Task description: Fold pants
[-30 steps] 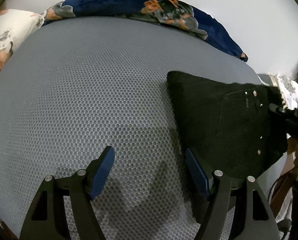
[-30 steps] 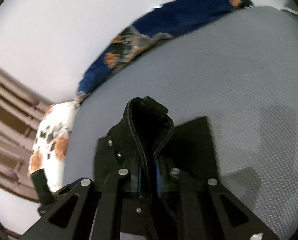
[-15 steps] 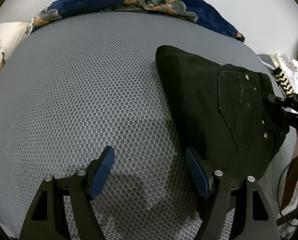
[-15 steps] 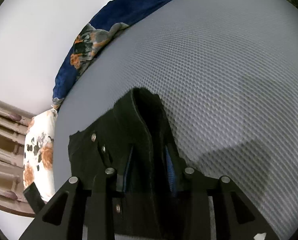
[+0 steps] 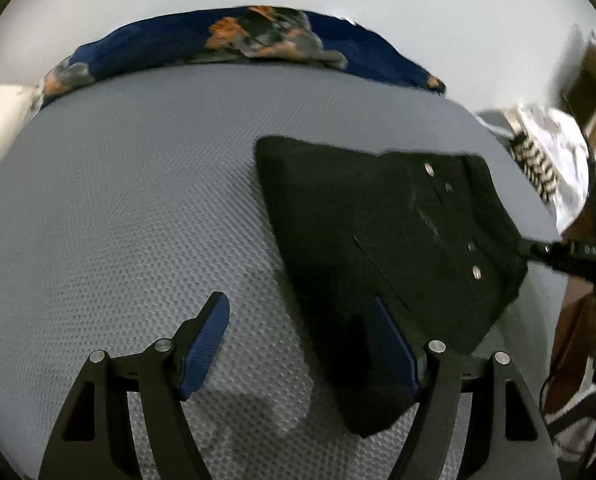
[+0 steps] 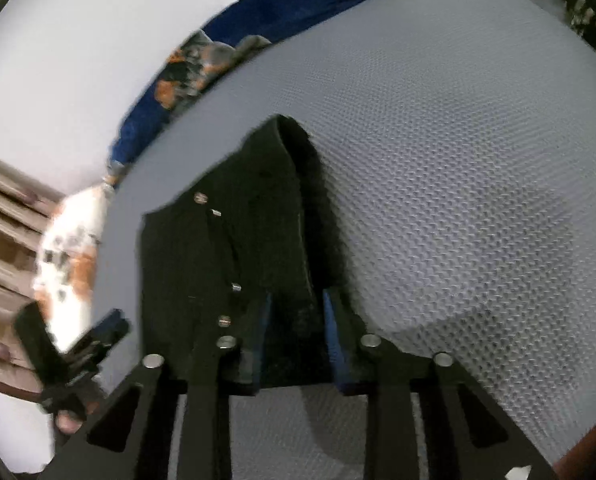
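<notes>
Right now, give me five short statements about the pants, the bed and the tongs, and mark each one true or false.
1. The pants are black. True.
2. The pants hang over a chair. False: they lie folded on the grey bed cover.
3. The left tongs hold the pants. False: they stand open, with nothing gripped between them.
4. The right tongs have pants fabric between them. True, and their jaws are closing.
5. A blue flowered blanket lies at the far edge of the bed. True.
</notes>
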Available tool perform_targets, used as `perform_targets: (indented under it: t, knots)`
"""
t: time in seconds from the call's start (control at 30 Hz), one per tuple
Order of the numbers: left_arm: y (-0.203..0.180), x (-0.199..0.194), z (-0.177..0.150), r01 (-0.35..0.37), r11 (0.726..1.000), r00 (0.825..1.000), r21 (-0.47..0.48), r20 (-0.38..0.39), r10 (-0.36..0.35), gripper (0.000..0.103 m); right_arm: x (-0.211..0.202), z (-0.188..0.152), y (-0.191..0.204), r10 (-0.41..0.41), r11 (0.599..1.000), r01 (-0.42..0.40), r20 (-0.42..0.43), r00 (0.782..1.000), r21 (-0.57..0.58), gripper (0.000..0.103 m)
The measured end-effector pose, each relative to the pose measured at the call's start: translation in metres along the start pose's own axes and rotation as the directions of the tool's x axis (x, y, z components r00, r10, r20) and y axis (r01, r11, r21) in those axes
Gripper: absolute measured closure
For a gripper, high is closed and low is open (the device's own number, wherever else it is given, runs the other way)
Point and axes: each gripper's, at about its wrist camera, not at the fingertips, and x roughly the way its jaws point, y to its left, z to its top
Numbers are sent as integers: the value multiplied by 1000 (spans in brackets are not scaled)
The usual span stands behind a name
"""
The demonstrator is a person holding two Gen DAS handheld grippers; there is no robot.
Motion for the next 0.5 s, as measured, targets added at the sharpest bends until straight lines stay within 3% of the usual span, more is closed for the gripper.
perform_targets:
  t: [0.2,0.33,0.5]
  knots:
    - [-14,18,-10,-7,999,997,54,-79,11,29,-12,-12,-2,-34,999,34,-8,999,-17,91]
    - [-14,29,-17,3,999,989,35,-148,2,29,-3,-16,-7,-54,998,53,-29,998,-20,91]
    - [-13,30,-17,8,1000,988,18,-151,-5,29,-1,-15,-12,-37,999,37,-33,999,-1,90]
